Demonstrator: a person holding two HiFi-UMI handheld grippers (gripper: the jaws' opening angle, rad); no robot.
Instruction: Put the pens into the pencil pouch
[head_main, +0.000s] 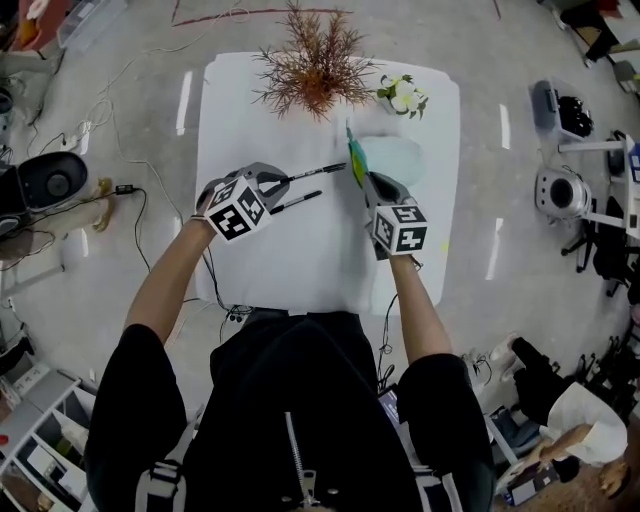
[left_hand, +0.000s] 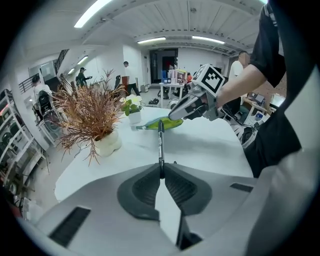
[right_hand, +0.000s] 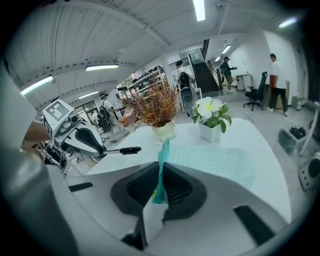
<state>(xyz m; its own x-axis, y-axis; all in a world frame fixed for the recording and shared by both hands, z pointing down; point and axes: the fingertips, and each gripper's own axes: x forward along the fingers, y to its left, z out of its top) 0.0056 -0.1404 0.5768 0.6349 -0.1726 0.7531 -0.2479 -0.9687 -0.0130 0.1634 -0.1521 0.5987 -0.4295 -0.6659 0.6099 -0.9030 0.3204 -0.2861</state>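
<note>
My left gripper (head_main: 285, 181) is shut on the end of a black pen (head_main: 318, 172), held above the white table (head_main: 290, 265). The pen (left_hand: 160, 142) points at the green-lined mouth of the pale teal pencil pouch (head_main: 398, 158), and its tip is close to that mouth (left_hand: 162, 123). My right gripper (head_main: 362, 180) is shut on the pouch's near edge (right_hand: 161, 172) and holds it up, while the rest of the pouch (right_hand: 217, 161) lies flat. A second dark pen (head_main: 296, 203) lies on the table below the left gripper. The left gripper (right_hand: 99, 149) and its pen (right_hand: 122, 149) show at left in the right gripper view.
A dried brown plant in a white pot (head_main: 315, 65) stands at the table's far edge. A small pot of white flowers (head_main: 403, 96) stands just behind the pouch. Cables and equipment (head_main: 50, 180) lie on the floor around the table.
</note>
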